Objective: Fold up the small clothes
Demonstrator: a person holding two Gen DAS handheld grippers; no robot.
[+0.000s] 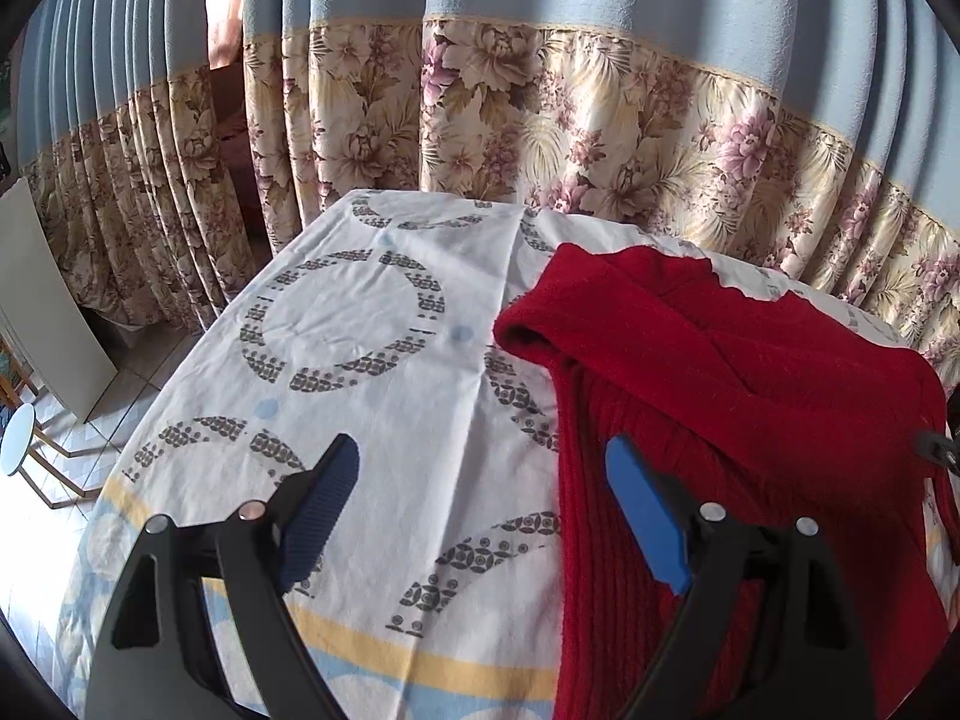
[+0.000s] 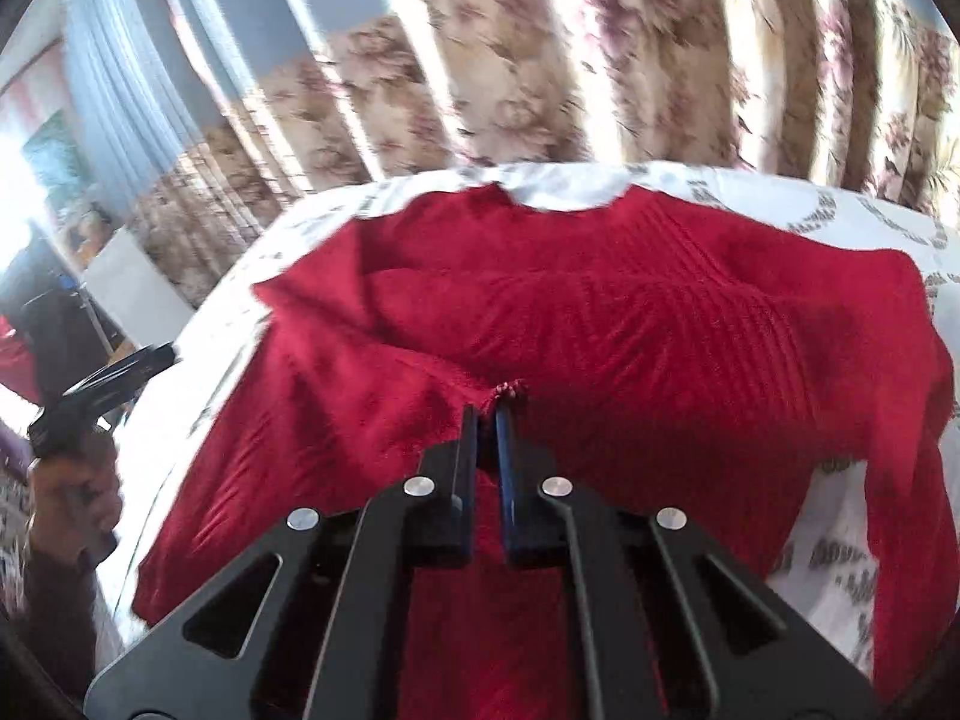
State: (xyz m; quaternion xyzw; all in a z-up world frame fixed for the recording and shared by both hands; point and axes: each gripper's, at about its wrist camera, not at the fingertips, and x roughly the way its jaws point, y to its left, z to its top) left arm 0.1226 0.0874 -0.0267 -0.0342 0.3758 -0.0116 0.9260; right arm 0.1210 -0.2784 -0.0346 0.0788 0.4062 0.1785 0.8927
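A red knit sweater (image 1: 750, 390) lies partly folded on a white tablecloth with grey ring patterns (image 1: 372, 324); it fills the right half of the left wrist view. My left gripper (image 1: 480, 450) hovers open over the sweater's left edge. One blue pad (image 1: 642, 516) is above the knit and the other above bare cloth, with nothing held. In the right wrist view the sweater (image 2: 630, 312) spreads across the table. My right gripper (image 2: 487, 414) is shut on a small pinch of its red fabric near the middle. The left gripper (image 2: 120, 372) shows at the far left, held by a hand (image 2: 72, 480).
Blue and floral curtains (image 1: 540, 120) hang close behind the table's far edge. A white board (image 1: 48, 300) leans at the left, with a small round stool (image 1: 15, 444) on the tiled floor beside it. The tablecloth's left half holds nothing.
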